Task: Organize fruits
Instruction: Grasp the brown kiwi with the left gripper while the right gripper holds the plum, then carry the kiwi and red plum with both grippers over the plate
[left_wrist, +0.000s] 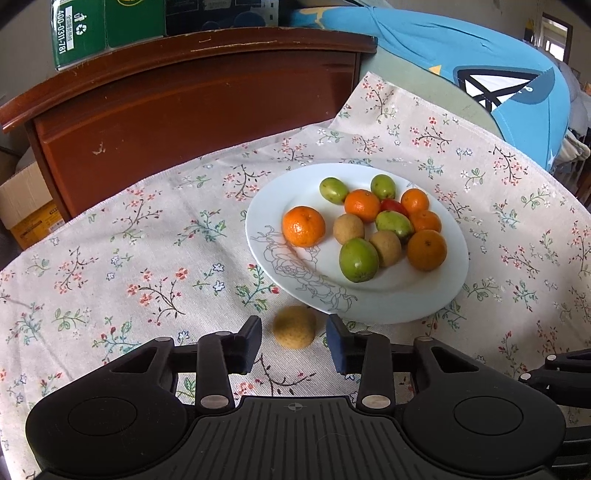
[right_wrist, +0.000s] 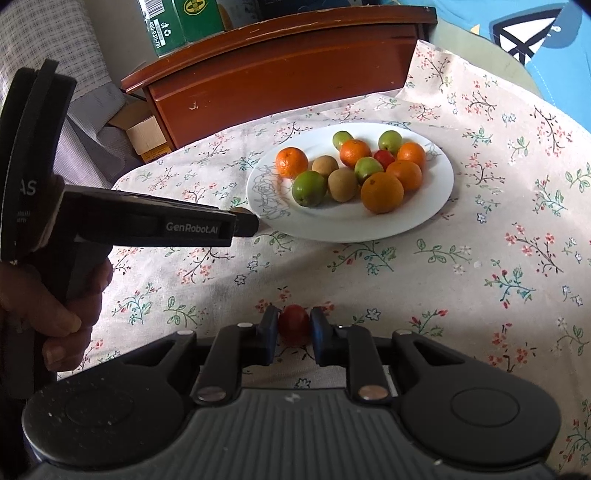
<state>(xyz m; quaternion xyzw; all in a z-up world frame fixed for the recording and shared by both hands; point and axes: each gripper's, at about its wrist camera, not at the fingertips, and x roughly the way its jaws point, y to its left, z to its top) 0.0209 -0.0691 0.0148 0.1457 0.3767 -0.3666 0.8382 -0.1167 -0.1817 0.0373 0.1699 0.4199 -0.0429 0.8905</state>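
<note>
While my left gripper (left_wrist: 293, 338) stands spread around a brown fruit (left_wrist: 294, 327) beside the plate (left_wrist: 388, 299), my right gripper (right_wrist: 293, 328) pinches a red fruit (right_wrist: 293, 324).

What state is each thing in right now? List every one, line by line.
Left gripper: open, jaws on either side of the tan round fruit, not touching it.
Tan round fruit: on the cloth, off the plate.
Right gripper: shut on the small red fruit.
Small red fruit: pinched between the pads.
White round plate: flat on the cloth, holding oranges, green, tan and red fruits.
Floral tablecloth: spread, far corner folded up.
</note>
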